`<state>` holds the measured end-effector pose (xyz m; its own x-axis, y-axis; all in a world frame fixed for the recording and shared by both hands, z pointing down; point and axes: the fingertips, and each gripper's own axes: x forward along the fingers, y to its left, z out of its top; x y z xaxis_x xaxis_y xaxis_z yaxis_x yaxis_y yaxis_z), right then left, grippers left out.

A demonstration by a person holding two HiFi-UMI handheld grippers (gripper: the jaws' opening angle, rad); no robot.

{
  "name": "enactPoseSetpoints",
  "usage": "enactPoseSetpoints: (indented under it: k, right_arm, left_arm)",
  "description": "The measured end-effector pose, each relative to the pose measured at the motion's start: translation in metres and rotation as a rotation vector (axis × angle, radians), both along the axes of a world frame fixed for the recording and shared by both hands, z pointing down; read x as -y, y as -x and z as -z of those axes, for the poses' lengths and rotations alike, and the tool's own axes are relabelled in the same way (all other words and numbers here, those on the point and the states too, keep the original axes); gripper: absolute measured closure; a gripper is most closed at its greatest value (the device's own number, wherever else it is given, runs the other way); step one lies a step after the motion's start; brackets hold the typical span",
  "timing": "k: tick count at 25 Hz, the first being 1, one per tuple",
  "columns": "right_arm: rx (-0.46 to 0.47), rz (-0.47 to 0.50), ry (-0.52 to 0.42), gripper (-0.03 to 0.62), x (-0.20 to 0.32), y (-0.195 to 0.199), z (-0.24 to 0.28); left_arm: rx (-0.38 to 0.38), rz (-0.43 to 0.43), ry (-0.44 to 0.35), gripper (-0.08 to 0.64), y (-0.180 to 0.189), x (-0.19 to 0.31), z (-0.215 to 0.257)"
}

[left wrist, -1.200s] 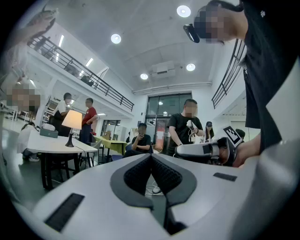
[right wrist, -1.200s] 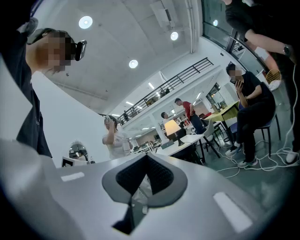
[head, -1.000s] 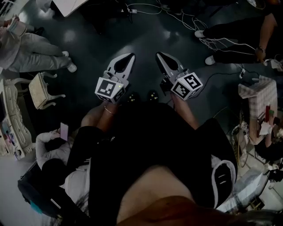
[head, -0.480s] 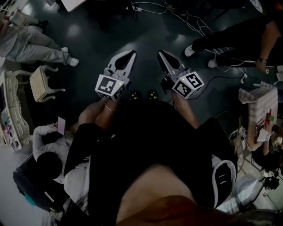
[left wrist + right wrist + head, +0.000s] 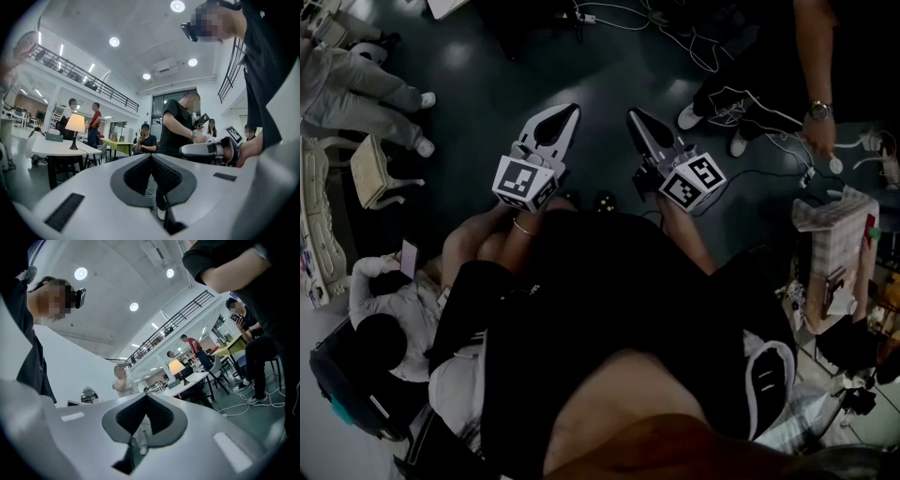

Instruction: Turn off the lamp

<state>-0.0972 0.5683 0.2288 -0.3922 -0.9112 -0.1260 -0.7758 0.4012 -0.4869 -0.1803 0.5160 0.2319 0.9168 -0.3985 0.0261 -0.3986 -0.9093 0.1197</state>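
At the left of the left gripper view, the small lamp with a glowing cream shade and dark stem stands straight up on a white table, shade on top, far from us. Our grey left gripper and grey right gripper are both closed tight and hold nothing.

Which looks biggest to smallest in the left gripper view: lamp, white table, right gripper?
1. white table
2. right gripper, though it is close to the camera, which inflates it
3. lamp, far off
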Motion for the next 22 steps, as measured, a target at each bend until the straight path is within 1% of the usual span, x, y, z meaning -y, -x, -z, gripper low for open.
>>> enactPoseSetpoints:
  k: [4, 8, 11, 14, 20, 22]
  right_arm:
    - [0.004, 0.022, -0.017, 0.591, -0.005, -0.012, -0.003]
    - [0.023, 0.030, -0.020, 0.591, -0.001, -0.017, -0.008]
    - [0.026, 0.036, -0.025, 0.591, 0.011, -0.016, -0.009]
    - [0.018, 0.031, -0.020, 0.591, 0.026, -0.018, -0.011]
    - [0.002, -0.016, -0.013, 0.591, 0.066, -0.043, -0.010]
    - [-0.001, -0.031, -0.009, 0.591, 0.085, -0.049, -0.010]
  left_arm:
    - [-0.003, 0.016, -0.028, 0.554, -0.006, -0.008, 0.001]
    - [0.018, 0.056, 0.001, 0.554, 0.001, -0.004, -0.007]
    - [0.016, 0.084, 0.009, 0.554, 0.009, 0.016, -0.012]
    - [0.002, 0.093, 0.003, 0.554, 0.008, 0.040, -0.011]
    - [-0.012, 0.055, -0.017, 0.554, -0.019, 0.093, -0.006]
    - [-0.002, 0.043, -0.017, 0.554, -0.024, 0.113, -0.005]
